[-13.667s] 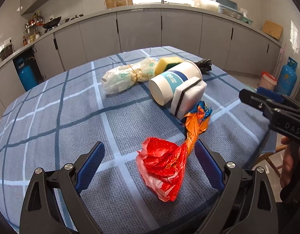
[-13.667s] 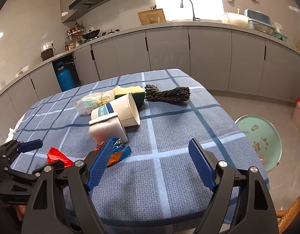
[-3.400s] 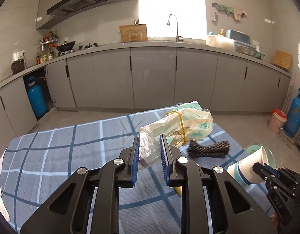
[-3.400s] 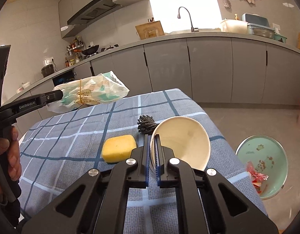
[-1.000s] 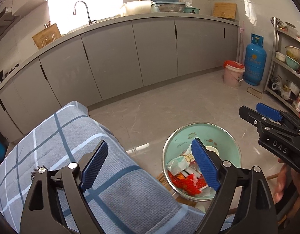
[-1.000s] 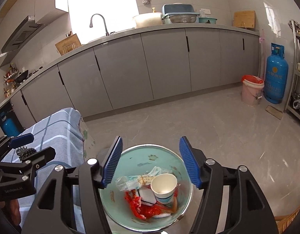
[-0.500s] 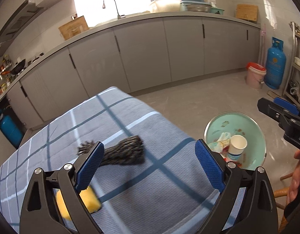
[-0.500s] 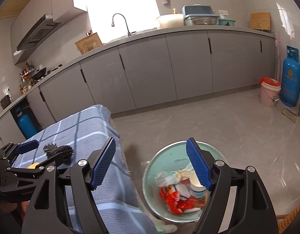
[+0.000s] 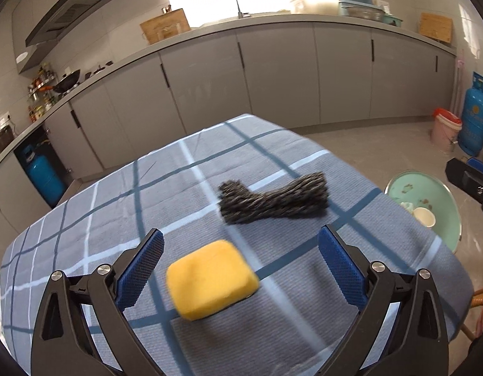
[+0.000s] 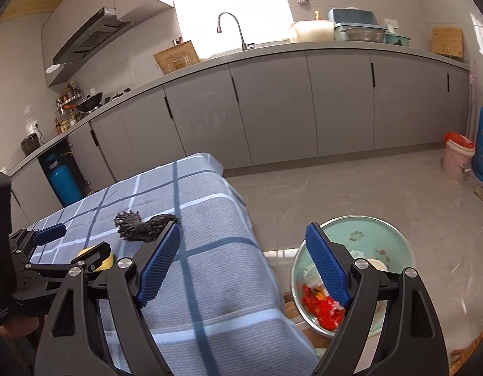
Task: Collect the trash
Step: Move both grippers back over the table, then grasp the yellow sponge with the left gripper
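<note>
A yellow sponge lies on the blue checked tablecloth, between the wide jaws of my left gripper, which are still opening and touch nothing. Behind the sponge lies a dark rope bundle. The green bin on the floor at the right holds a paper cup. My right gripper is opening too, empty, over the table's right edge. In its view the bin holds red wrapper trash, and the rope bundle and sponge lie on the cloth to the left.
Grey kitchen cabinets with a sink run along the back wall. A blue gas bottle and a pink bucket stand at the right, another gas bottle at the left. The right gripper's tip shows beside the bin.
Both grippers have swung left from the bin back over the table. The sponge and rope bundle have come into the left wrist view, and both sets of jaws stand wider.
</note>
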The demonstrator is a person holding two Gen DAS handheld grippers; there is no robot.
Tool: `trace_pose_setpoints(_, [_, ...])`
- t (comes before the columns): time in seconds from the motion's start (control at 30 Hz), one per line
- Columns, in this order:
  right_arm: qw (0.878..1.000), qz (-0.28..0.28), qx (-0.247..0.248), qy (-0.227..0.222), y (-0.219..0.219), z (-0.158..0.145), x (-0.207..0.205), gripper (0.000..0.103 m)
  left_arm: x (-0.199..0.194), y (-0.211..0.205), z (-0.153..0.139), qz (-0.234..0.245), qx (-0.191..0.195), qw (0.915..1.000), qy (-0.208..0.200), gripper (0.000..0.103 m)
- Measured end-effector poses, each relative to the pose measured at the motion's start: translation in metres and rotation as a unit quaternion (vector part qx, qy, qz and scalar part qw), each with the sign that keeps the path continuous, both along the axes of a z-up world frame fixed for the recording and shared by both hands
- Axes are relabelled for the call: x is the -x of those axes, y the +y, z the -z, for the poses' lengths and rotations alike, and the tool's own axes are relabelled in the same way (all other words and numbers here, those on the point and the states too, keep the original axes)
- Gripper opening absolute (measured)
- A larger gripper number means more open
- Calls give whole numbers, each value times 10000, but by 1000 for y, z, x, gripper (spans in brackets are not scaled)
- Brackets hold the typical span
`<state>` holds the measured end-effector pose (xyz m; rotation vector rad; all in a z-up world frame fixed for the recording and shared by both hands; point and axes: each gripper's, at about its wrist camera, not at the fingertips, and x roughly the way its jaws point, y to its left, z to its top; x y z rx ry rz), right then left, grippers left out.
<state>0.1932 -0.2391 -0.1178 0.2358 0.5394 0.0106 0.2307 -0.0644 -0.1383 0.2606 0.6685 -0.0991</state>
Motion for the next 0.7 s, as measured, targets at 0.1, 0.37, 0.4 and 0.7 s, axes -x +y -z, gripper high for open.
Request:
trace_pose_setpoints(0.1, [9999,-96,28,11,11,-1,0,82,-1,16,7,-155,-17,9998,86,97])
trace_pose_setpoints(0.37, [9994,-259,241,60,41,-2,-5,88,-7,36,23,-349,174,9984,408,97])
trace_pose_setpoints(0.4, [9993,-271,252,78,43,-2,-7,88,-8,38,26,-359,192,9981,472,97])
trace_pose_setpoints(0.7, [9990,-311,290,144,50,2,-14,89,-18,46,40,-444,439,9948,801,97])
